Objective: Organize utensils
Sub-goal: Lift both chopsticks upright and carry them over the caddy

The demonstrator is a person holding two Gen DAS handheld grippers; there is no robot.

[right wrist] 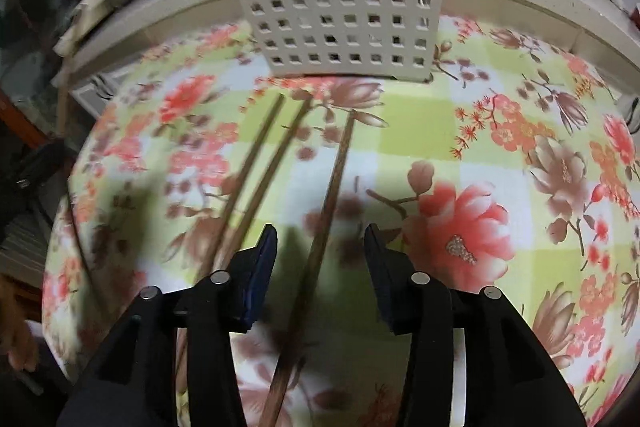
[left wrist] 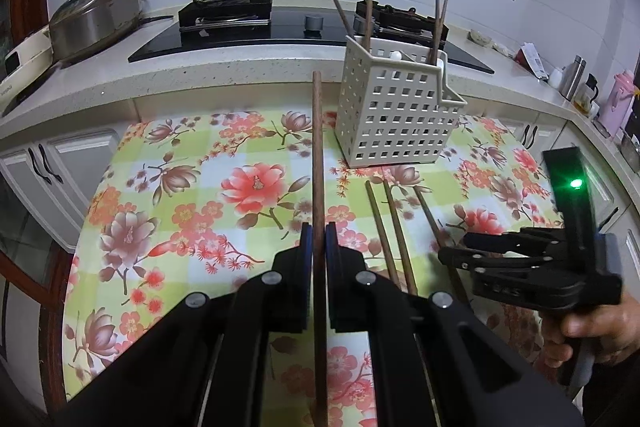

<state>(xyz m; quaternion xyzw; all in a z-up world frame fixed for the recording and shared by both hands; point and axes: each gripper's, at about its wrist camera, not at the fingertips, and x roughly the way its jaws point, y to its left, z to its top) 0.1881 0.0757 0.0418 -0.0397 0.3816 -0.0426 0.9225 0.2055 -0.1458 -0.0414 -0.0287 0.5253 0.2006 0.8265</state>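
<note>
Left wrist view: a wooden chopstick (left wrist: 317, 163) is pinched between the pressed-together pads of the left gripper (left wrist: 319, 243). Beside it, the right gripper (right wrist: 320, 247) is held spread over the floral tablecloth (right wrist: 500, 147), a loose chopstick (right wrist: 320, 239) lying untouched between its pads. Beyond, several chopsticks are stood upright in the perforated utensil basket (left wrist: 396, 115).

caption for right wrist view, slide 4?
Right gripper open over one of three chopsticks lying on the floral tablecloth, perforated utensil holder behind.
</note>
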